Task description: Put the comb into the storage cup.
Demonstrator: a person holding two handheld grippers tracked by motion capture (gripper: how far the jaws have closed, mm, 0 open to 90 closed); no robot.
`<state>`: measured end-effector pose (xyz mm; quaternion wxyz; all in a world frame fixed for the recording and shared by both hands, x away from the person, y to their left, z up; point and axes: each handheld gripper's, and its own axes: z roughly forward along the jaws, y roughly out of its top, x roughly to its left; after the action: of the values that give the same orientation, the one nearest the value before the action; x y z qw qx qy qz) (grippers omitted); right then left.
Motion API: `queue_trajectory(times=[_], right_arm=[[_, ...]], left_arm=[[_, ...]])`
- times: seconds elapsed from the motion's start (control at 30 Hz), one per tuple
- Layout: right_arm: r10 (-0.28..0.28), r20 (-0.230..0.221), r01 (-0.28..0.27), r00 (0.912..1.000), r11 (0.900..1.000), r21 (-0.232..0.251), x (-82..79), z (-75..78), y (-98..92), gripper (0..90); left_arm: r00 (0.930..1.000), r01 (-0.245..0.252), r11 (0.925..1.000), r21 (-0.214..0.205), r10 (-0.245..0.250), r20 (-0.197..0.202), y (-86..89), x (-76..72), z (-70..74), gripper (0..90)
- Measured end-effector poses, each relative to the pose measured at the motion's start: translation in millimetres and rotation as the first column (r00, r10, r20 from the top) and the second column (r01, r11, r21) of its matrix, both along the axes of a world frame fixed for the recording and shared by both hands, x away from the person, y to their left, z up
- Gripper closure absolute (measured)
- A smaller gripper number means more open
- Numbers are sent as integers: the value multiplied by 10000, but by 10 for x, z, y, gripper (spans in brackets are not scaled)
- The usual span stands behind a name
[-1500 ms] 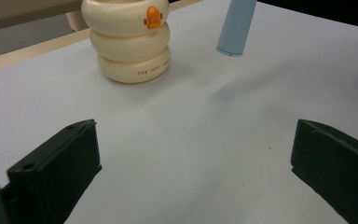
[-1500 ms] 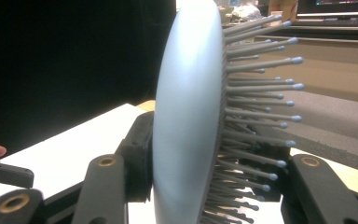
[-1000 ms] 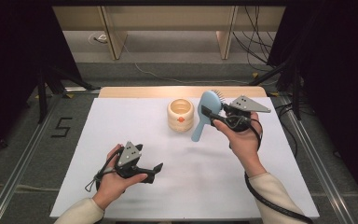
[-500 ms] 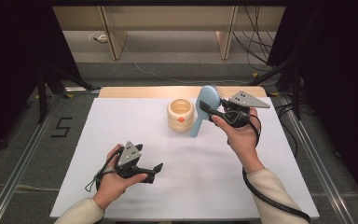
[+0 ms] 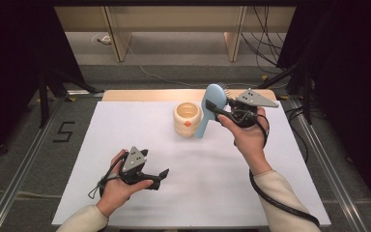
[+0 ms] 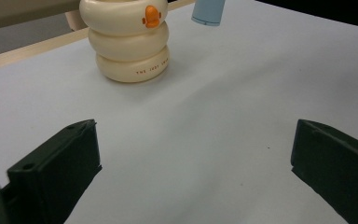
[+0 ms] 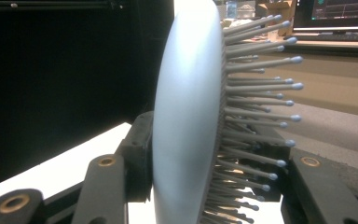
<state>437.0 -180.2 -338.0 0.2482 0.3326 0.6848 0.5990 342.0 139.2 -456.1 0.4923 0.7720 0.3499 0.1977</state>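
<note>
A light blue hairbrush point(image 5: 215, 96) hangs above the white table, handle down, just right of a cream ringed cup point(image 5: 187, 119) with an orange mark. My right gripper point(image 5: 216, 109) is shut on the brush's head. In the right gripper view the jaws clamp the head point(image 7: 186, 107) from both sides, with the bristles point(image 7: 256, 93) pointing right. Near the front left, my left gripper point(image 5: 160, 173) is open and holds nothing. Its view looks between the spread jaws point(image 6: 194, 130) at the cup point(image 6: 130, 42) and the handle's tip point(image 6: 208, 11).
The white table top point(image 5: 280, 183) has a wooden strip point(image 5: 140, 95) along its far edge. Metal rails run along both sides, and a "5" point(image 5: 64, 131) is marked on the floor at the left. Shelving and cables lie beyond the table.
My right gripper has carried the brush slightly farther away and higher, still beside the cup. The left gripper has stayed put.
</note>
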Motion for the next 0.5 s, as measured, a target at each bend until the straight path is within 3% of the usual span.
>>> queue_trajectory(times=[0.5], right_arm=[[-61,83,61,9999,10000,39,73,69,47,514]], left_arm=[[10000,30,10000,15,-30,-41,-3,5,-7,7]])
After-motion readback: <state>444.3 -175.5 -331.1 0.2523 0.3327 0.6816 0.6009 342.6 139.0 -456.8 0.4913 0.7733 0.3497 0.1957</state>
